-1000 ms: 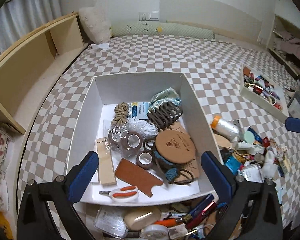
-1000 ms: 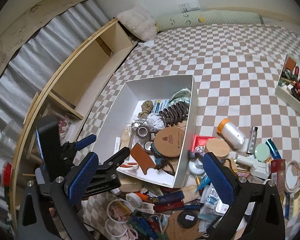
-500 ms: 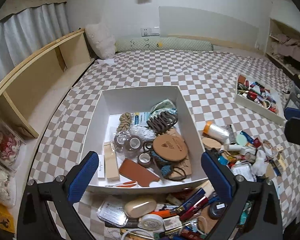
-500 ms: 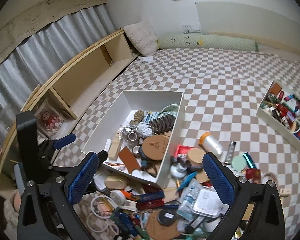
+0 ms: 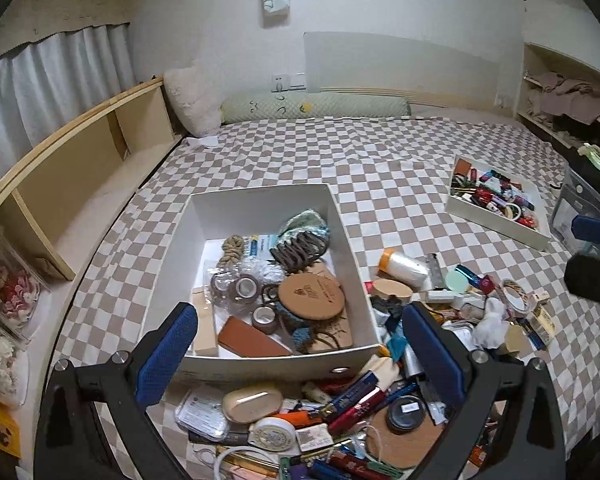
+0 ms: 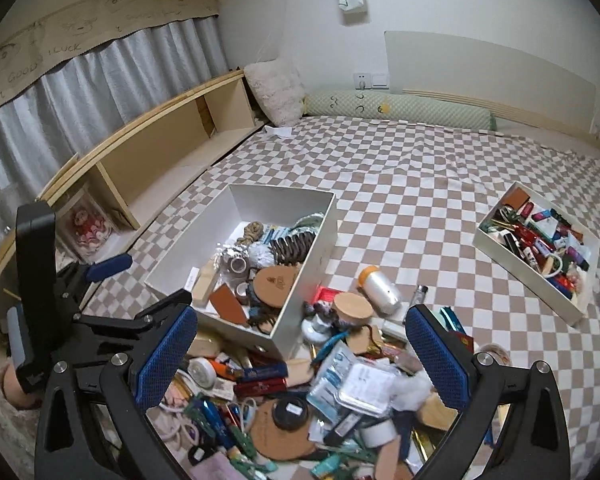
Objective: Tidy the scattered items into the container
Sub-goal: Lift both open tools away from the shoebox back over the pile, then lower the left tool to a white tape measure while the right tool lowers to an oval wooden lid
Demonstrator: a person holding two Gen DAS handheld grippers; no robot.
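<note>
A white box [image 5: 352,264] [image 6: 320,256] sits on the checkered bed, holding a round cork coaster [image 5: 311,295], tape rolls, a brown hair claw [image 5: 300,249] and a knotted rope. A heap of scattered small items [image 5: 340,408] [image 6: 320,392] lies in front of the box and to its right. My left gripper [image 5: 300,354] hangs open above the box's near wall, nothing between its blue pads. Above the heap my right gripper [image 6: 300,360] is open and holds nothing. The left gripper's body [image 6: 72,320] shows at the left of the right wrist view.
A second white tray [image 5: 496,220] [image 6: 536,276], full of small things, lies to the far right. A wooden shelf unit [image 5: 60,184] runs along the left side of the bed. A pillow [image 5: 192,100] and a green bolster [image 5: 316,106] lie at the headboard.
Both grippers have risen and pulled back from the box, so the box looks smaller and more of the room shows. Both stay open with nothing held.
</note>
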